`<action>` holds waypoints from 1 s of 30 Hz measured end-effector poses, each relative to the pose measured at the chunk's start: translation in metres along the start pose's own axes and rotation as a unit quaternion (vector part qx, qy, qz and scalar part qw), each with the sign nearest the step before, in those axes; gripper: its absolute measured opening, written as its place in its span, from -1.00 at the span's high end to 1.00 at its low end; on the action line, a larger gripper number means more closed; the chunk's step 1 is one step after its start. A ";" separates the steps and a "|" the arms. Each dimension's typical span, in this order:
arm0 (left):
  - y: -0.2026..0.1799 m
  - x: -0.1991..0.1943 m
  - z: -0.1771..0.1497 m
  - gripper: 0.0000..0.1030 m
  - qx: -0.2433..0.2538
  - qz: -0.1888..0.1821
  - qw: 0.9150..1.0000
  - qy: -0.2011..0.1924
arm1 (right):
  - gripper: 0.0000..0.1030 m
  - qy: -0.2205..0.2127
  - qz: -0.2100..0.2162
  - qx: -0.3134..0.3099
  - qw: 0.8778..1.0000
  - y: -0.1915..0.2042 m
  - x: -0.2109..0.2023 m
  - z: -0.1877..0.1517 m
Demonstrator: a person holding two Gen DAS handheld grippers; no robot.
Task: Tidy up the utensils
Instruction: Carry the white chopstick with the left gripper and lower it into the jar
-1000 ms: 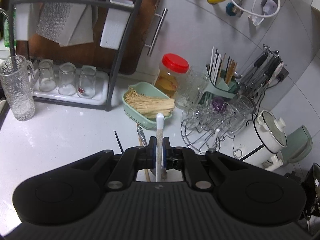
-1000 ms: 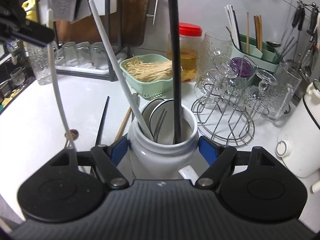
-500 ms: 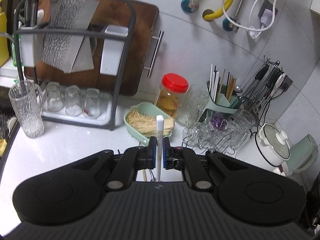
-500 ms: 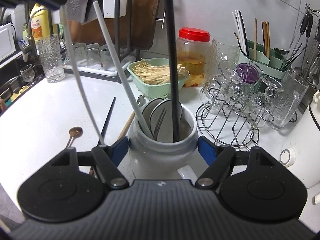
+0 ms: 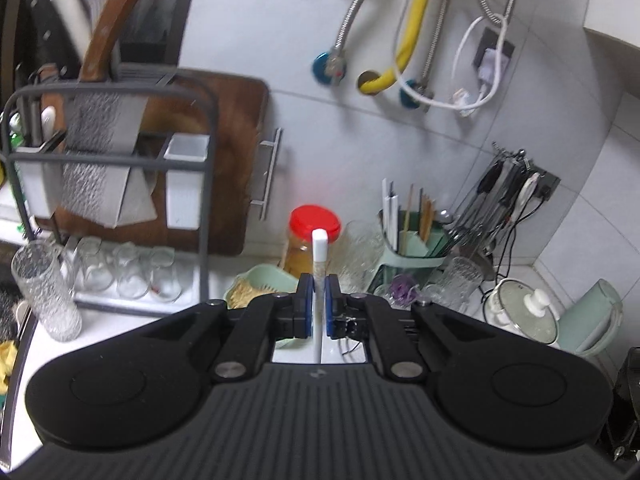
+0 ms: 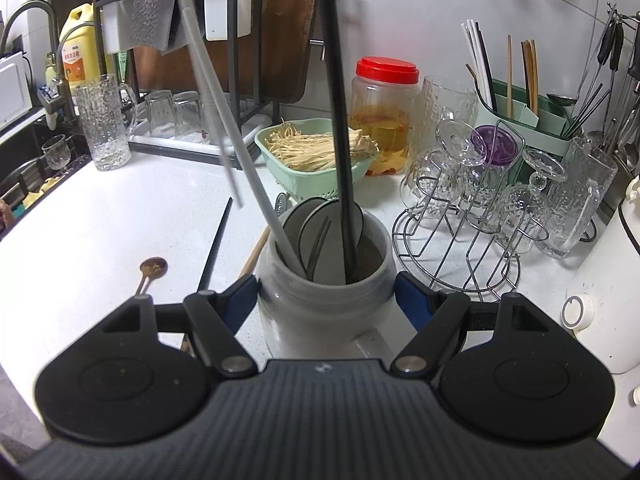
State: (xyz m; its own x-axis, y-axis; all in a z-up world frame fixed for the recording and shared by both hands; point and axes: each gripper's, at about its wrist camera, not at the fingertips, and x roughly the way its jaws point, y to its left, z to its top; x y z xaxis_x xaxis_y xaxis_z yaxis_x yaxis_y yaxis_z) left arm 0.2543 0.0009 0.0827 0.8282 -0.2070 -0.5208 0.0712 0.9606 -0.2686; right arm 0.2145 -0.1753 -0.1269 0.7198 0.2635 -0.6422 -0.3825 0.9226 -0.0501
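My right claw has just been closing and now hugs the grey crock on the tabletop, while my left claw, pinched on the white chopstick, has climbed off the surface, so dropping it in comes next.

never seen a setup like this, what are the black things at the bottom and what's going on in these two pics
Nothing robotic: a person holds a two-finger gripper in each hand, each with a camera looking along its fingers. The black shapes are the grippers themselves.

Left camera: the left gripper is shut on a white chopstick, above the kitchen counter.

Right camera: the right gripper clamps a grey jar already holding utensils. Its jaws have just been closing on it. On the counter lie a spoon and a black chopstick.
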 end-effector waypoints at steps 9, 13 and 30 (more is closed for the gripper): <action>-0.031 0.003 0.013 0.87 0.022 -0.042 0.999 -0.007 | -0.51 -0.003 0.001 0.000 1.000 0.000 0.000 -0.001; -0.042 0.017 0.007 0.87 0.030 -0.058 0.998 0.011 | -0.51 -0.002 0.002 -0.001 1.000 -0.001 0.000 -0.001; -0.053 0.058 -0.009 0.87 0.041 -0.069 0.994 0.081 | -0.50 -0.007 0.009 0.005 1.000 -0.002 -0.001 -0.002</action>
State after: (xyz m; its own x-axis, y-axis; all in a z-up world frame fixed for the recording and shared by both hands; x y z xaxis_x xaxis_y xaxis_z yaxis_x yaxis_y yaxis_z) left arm 0.2940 -0.0634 0.0593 0.7081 -0.3585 -0.6083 0.2280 0.9314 -0.2836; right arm 0.2139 -0.1781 -0.1274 0.7209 0.2838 -0.6322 -0.3894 0.9206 -0.0307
